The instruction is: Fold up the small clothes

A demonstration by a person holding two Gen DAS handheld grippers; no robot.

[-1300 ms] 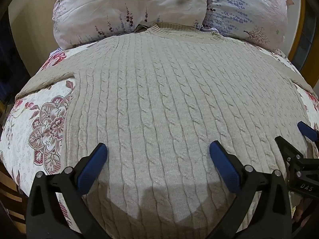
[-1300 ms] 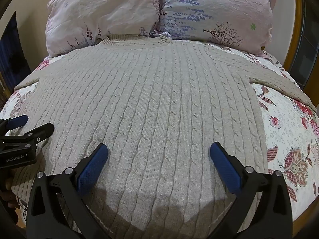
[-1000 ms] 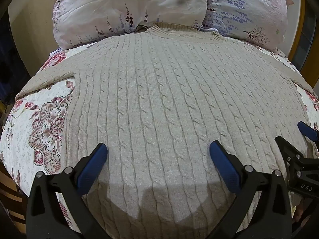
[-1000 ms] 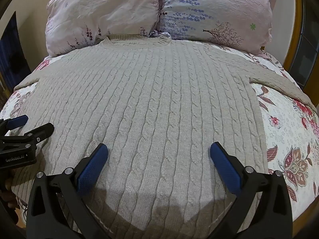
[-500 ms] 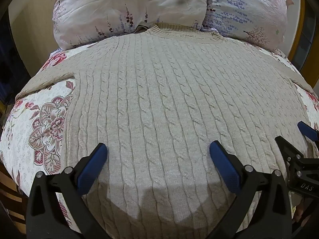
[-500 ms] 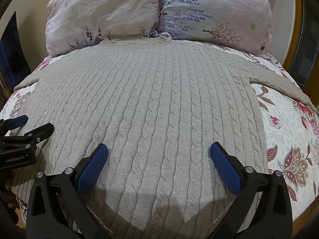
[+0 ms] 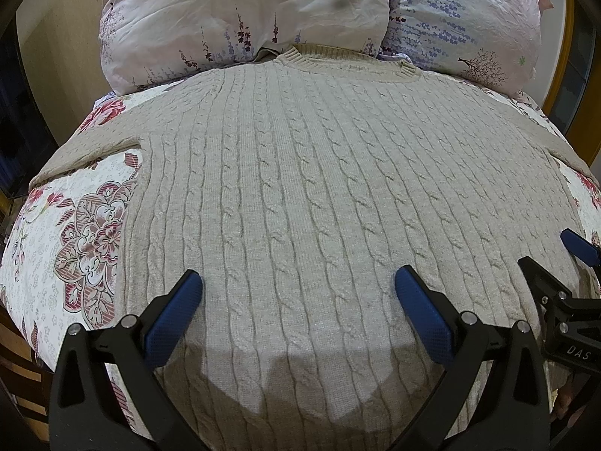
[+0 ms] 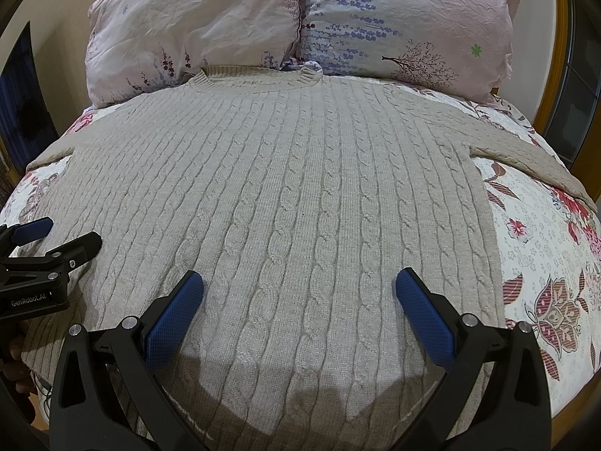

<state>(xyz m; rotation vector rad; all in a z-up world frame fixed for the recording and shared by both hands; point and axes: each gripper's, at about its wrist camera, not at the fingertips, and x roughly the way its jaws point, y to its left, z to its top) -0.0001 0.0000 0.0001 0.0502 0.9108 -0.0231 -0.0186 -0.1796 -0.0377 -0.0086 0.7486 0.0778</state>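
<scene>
A beige cable-knit sweater (image 7: 308, 188) lies flat on the bed, collar toward the pillows, sleeves spread to both sides; it also shows in the right wrist view (image 8: 285, 203). My left gripper (image 7: 298, 293) is open and empty, just above the sweater's lower left part. My right gripper (image 8: 299, 293) is open and empty above the lower right part. Each gripper shows at the edge of the other's view: the right one (image 7: 552, 259) and the left one (image 8: 56, 236).
A floral bedspread (image 7: 67, 225) covers the bed under the sweater (image 8: 544, 255). Two pale patterned pillows (image 7: 240, 11) (image 8: 405, 18) stand at the head. A wooden frame (image 8: 556, 56) and a wall are at the right; the bed's edge drops at left.
</scene>
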